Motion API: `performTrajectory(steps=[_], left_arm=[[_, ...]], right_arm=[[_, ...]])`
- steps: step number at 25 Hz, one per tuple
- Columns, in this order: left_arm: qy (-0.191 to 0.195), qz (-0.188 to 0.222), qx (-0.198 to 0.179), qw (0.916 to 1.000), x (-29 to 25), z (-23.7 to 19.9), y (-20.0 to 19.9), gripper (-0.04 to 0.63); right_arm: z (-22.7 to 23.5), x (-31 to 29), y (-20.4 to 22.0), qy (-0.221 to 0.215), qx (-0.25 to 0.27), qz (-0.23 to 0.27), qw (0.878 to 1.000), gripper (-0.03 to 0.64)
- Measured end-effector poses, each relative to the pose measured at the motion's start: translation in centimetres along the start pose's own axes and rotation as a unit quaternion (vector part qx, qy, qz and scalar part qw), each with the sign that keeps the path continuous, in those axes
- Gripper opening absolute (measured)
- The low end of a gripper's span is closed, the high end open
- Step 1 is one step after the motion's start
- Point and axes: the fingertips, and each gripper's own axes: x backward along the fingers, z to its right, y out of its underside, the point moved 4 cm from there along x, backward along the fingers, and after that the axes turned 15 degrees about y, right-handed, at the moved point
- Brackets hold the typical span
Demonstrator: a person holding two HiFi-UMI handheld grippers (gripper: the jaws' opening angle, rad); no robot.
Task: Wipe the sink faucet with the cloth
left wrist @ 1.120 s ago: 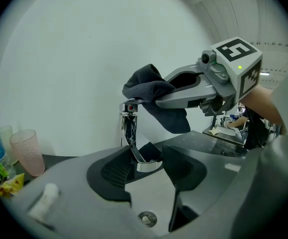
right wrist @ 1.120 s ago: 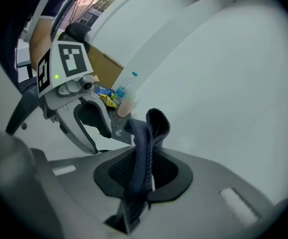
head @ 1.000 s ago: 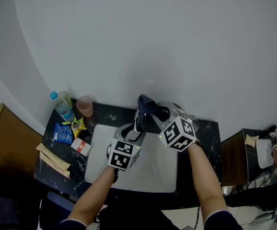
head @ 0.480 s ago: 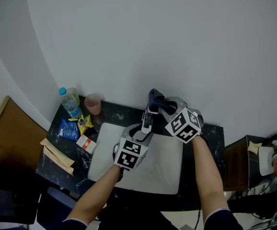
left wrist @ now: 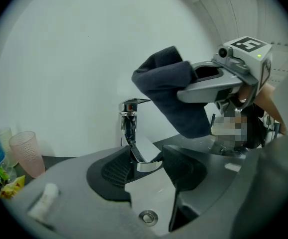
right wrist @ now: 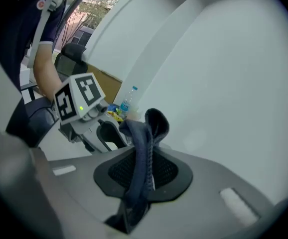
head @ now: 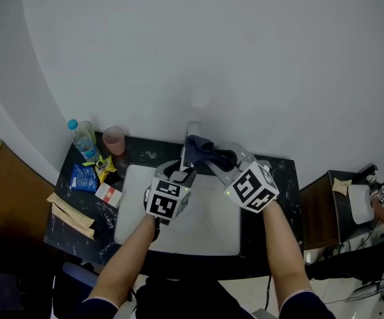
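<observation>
cloth (right wrist: 143, 148) clamped in right gripper (right wrist: 144, 172), above faucet (left wrist: 129, 119), not touching; left gripper (left wrist: 146, 169) jaws apart

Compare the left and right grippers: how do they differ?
The left gripper's jaws stand apart and empty; the right gripper's jaws are shut on the cloth. The left gripper sits low over the sink, level with the faucet spout; the right gripper holds the cloth up near the faucet's top. Both point toward the faucet.
</observation>
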Motion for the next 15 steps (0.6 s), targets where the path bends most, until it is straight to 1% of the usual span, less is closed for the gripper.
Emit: performTrajectory(steps=[3,5,10,15], left_arm=[[-0.001,-0.007,-0.01,0.9999,0.3,0.0,0.0,0.202],[0.002,-0.013,-0.016,0.9998,0.6,0.2,0.2,0.201],[0.003,-0.015,-0.013,0.9998,1.2,0.4,1.0,0.201],[0.005,-0.017,-0.014,0.9997,1.1,0.2,1.0,0.201]], right_arm=[[-1.1,1.8,-0.6,0.005,-0.02,0.017,1.0,0.06],[-2.0,2.2,-0.3,0.001,-0.023,0.015,1.0,0.06],[-3.2,-0.1,1.7,-0.006,-0.036,-0.022,0.999,0.06],[-2.7,-4.2,3.4,0.013,-0.06,-0.054,0.997,0.06]])
